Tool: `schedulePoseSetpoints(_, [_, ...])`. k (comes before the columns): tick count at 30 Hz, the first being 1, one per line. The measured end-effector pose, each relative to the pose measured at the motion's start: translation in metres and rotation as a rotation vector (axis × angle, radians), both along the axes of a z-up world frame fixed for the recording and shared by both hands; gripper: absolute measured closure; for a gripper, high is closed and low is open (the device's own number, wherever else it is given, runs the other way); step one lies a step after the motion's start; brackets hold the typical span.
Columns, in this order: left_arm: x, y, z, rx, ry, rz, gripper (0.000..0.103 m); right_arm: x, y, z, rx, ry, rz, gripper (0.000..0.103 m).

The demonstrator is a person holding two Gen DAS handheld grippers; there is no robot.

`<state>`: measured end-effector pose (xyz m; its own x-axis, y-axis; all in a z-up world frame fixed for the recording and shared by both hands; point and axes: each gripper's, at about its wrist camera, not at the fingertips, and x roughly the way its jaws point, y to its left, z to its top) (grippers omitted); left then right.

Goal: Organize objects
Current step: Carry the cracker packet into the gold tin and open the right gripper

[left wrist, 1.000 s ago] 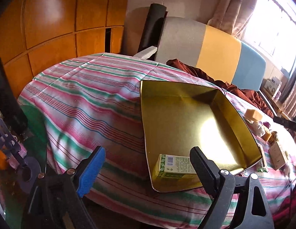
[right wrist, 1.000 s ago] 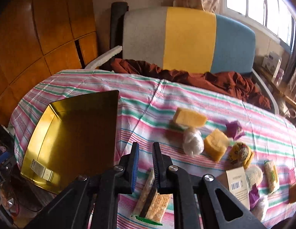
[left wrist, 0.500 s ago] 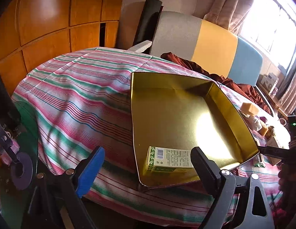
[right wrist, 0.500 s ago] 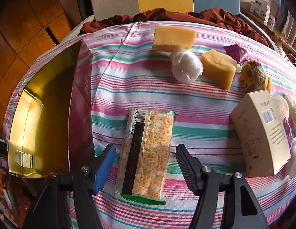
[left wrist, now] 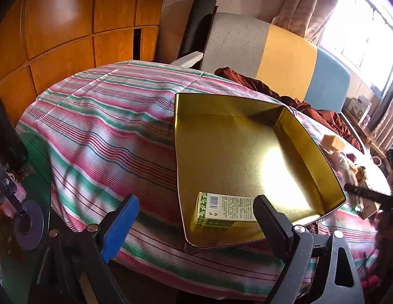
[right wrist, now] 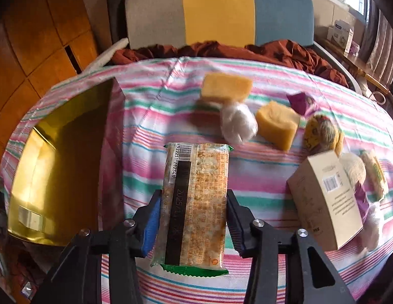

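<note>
Sponges (right wrist: 225, 87), a wrapped ball (right wrist: 237, 122) and a carton (right wrist: 325, 197) crowd the table (right wrist: 267, 177) beyond the long cracker packet (right wrist: 196, 202), which the right gripper (right wrist: 194, 224) has just been closing its jaws onto, while the left gripper (left wrist: 194, 228) gapes wide, holding nothing, before the gold tray (left wrist: 234, 152).

Cracker pack (right wrist: 196, 202) lies on the tablecloth (right wrist: 259, 177), tin tray (right wrist: 57, 164) to its left, cardboard box (right wrist: 325, 197) right, sponges (right wrist: 225, 87) behind.

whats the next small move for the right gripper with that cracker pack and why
Probably finish closing, then lift. The right gripper straddles the cracker pack, its jaws have just been closing and the pads sit at the pack's two long edges, but the pack lies flat on the striped tablecloth. The gold tray at its left holds only one small box, so there is room for it.
</note>
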<state>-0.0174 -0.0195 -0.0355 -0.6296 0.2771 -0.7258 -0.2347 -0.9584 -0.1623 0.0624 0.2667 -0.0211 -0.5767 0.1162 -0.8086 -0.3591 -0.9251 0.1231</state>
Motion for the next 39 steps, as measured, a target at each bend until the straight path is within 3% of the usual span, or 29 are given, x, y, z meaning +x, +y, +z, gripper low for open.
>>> schedulePoseSetpoints(3, [0.0,-0.003,0.001,0.006,0.001,0.008,0.011,-0.018,-0.031,0.03,0.008,0.068,0.116,0.056])
schedulePoseSetpoints(6, [0.0,-0.007,0.002,0.016,0.003,0.014,0.011,-0.046,-0.072,0.036,0.004,0.066,0.241,0.056])
schedulePoseSetpoints(14, [-0.001,-0.024,0.001,0.034,-0.004,0.046,0.01,-0.089,-0.161,-0.023,0.005,-0.122,0.445,0.056])
schedulePoseSetpoints(18, [-0.003,-0.033,-0.002,0.04,-0.011,0.068,0.01,-0.094,-0.174,-0.046,-0.034,-0.169,0.465,0.055])
schedulePoseSetpoints(25, [-0.005,-0.036,-0.005,0.039,-0.021,0.082,0.01,-0.087,-0.184,-0.052,-0.156,-0.163,0.519,0.052])
schedulePoseSetpoints(30, [-0.005,-0.033,-0.002,0.027,-0.013,0.074,0.01,-0.08,-0.184,-0.039,-0.119,-0.126,0.507,0.051])
schedulePoseSetpoints(39, [0.0,-0.021,0.015,-0.021,0.039,0.06,0.008,-0.057,-0.159,0.003,0.067,0.004,0.429,0.021])
